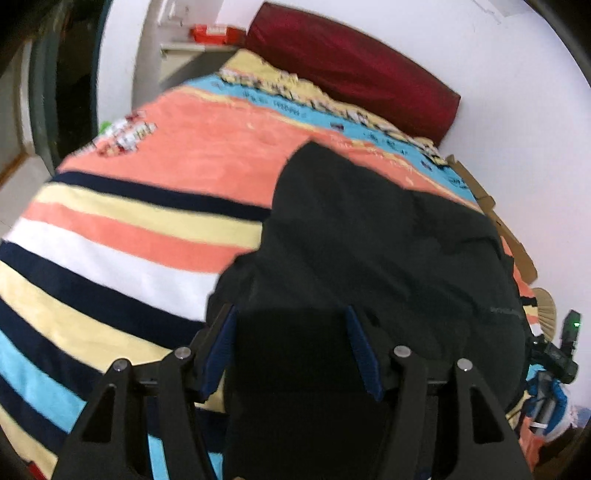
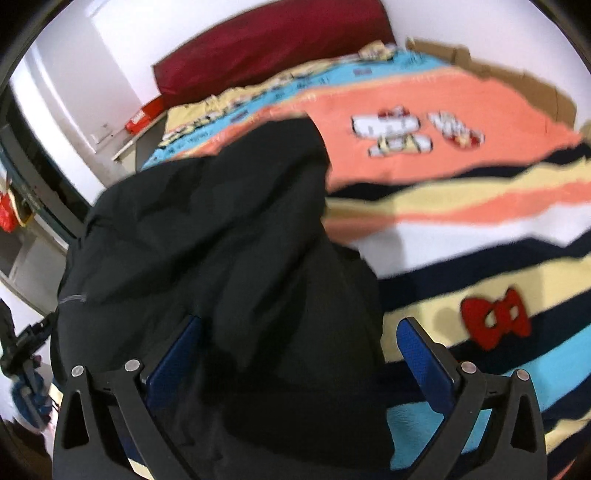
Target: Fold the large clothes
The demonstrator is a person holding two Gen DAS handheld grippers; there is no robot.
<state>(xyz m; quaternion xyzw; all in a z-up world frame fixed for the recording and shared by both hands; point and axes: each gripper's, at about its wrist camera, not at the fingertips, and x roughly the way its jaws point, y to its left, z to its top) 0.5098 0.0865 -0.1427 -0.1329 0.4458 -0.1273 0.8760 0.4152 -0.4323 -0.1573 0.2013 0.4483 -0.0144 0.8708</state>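
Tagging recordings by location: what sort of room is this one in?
Most likely a bedroom: a bed with a striped blanket, a dark red headboard cushion against the wall, and a black garment lying on the bed.

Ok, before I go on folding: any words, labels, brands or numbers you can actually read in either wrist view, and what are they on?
None can be read.
Grey print on the black garment: blurred.
Dark lettering on the blue band of the striped bedspread: too small and blurred.
Printed patches on the bedspread's orange band: unreadable.
Red box by the wall: no legible label.
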